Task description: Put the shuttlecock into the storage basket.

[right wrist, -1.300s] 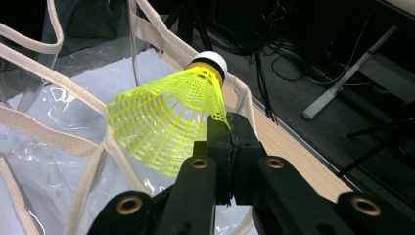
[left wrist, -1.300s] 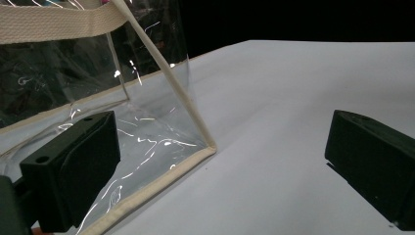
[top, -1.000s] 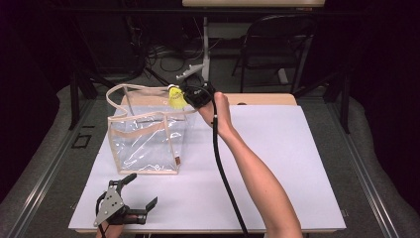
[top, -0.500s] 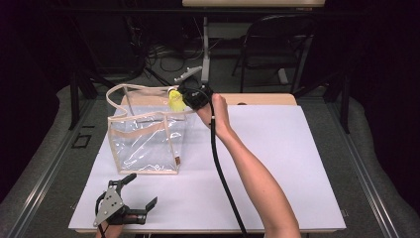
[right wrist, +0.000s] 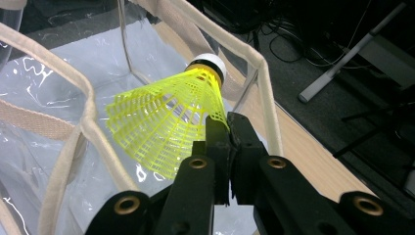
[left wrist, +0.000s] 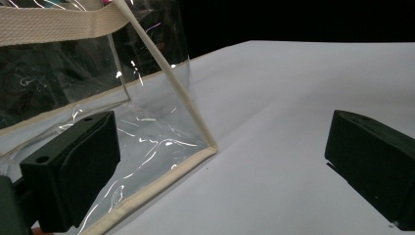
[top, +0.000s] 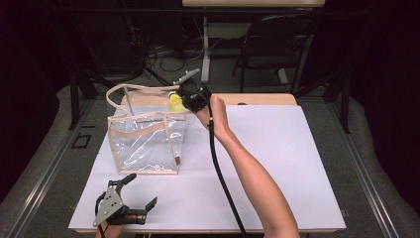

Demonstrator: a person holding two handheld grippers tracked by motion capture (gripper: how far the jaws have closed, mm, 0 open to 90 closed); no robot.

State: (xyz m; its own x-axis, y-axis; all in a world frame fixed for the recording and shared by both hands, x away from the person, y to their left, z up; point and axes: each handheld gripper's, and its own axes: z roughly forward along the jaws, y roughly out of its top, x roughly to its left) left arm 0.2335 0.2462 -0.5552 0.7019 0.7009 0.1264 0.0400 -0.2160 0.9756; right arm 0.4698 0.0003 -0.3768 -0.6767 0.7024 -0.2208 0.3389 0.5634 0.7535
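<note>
Clear plastic tote bag (top: pixel 143 141) with beige fabric trim standing upright on the white table (top: pixel 297 163), toward 10 o'clock from the table's middle in the high view. 2 beige handles arching over its open top.

Right gripper (top: pixel 184 99) held at the bag's upper rim on its 2 o'clock corner, at the end of a bare forearm reaching up from 5 o'clock. Jaws pressed together on the edge of a yellow shuttlecock (right wrist: pixel 169 125), pinching the mesh skirt near its narrow end. Seen from the right gripper view: white cork tip pointing toward 1 o'clock, open skirt flaring toward 8 o'clock, hanging just over the bag's opening between the beige rim bands. Black cable (top: pixel 223 178) trailing from this gripper along the forearm to the table's near edge.

Left gripper (top: pixel 130 206) low at 7 o'clock on the table, near its front edge, well apart from the right one. Jaws spread wide with nothing between them. In the left gripper view, bag's lower corner (left wrist: pixel 208 147) just ahead, toward 11 o'clock, resting on the white surface.

Dark folding chair (top: pixel 277 44) beyond the table at 1 o'clock.
</note>
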